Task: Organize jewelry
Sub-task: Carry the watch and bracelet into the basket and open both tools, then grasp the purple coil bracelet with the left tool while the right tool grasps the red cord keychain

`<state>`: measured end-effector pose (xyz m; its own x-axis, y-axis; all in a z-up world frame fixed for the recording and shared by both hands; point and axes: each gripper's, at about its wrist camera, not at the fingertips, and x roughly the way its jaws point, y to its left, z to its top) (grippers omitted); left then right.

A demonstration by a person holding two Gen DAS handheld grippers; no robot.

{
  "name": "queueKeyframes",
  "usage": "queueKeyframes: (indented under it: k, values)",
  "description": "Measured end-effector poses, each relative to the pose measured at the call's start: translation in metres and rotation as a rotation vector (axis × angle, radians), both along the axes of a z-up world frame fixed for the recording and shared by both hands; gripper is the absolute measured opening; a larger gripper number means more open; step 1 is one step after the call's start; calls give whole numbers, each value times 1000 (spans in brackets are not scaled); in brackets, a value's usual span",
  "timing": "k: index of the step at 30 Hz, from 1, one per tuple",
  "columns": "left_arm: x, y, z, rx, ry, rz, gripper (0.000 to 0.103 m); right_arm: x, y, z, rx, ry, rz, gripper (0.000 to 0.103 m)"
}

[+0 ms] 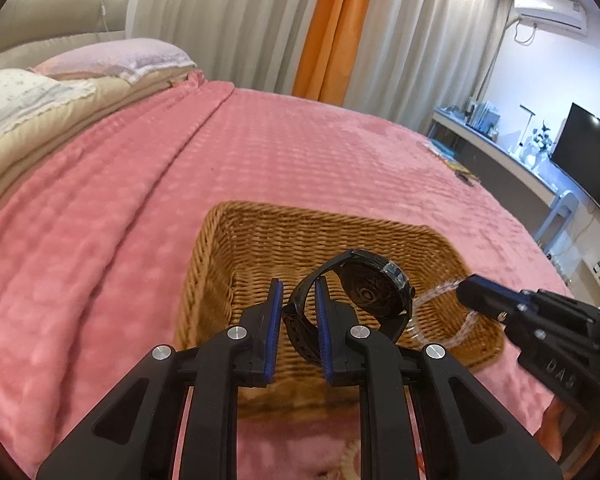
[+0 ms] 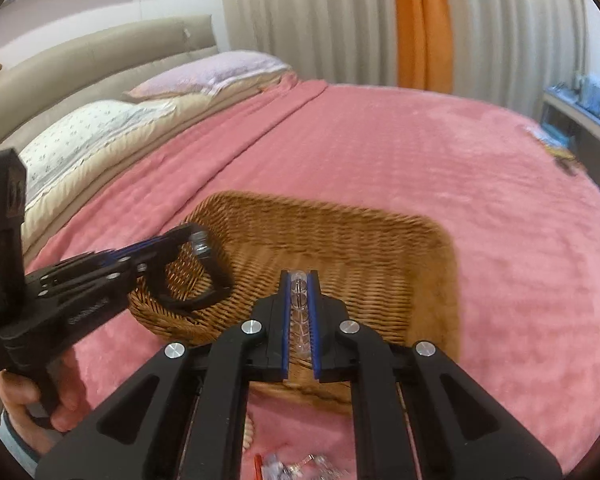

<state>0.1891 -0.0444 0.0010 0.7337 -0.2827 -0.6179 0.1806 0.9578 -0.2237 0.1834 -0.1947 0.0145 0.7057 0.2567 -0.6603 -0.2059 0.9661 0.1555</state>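
Both pieces are in the air over the wicker basket (image 1: pixel 260 256) on the pink bed (image 1: pixel 140 184), and neither has been let go. The left hand-held gripper (image 1: pixel 298 320) is nearly closed, pinching the strap of a black watch (image 1: pixel 374 292) whose face hangs toward two o'clock above the basket's hollow. The right hand-held gripper (image 2: pixel 299 312) is clamped almost fully on a clear beaded bracelet (image 2: pixel 299 304) — its loop dangles over the basket's right rim. What I can see of the basket's inside looks bare, so I'd judge the sorting barely begun. More small clear pieces (image 2: pixel 296 466) lie on the bed at six o'clock — apparently waiting.
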Motion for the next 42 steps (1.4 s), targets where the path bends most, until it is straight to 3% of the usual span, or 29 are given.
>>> queueKeyframes:
  k: [5,11,14,20,23,29,34,42]
  values:
    - [11,-4,-16,27,34,-6,15,16,-18,-28,26,68,-56,6]
    - [11,-9,-19,26,41,-30,20,18,-42,-38,51,94,-117,7]
    - [-1,-6,-6,3,-3,-43,44,10,-47,-32,69,90,-119,10]
    - [-44,8,28,-46,-80,-72,52,-35,-45,-3,46,33,-104,24]
    - [-76,15,47,-63,-124,-81,61,-67,-43,16,42,-13,-97,41]
    - [-142,22,64,-62,-181,-107,61,-127,-34,35,42,-80,-81,41]
    - [-181,26,49,-92,-170,-123,61,-163,-25,29,25,-99,-73,41]
    - [-190,24,-7,-98,-60,-142,61,-172,-11,-23,23,-26,-57,41]
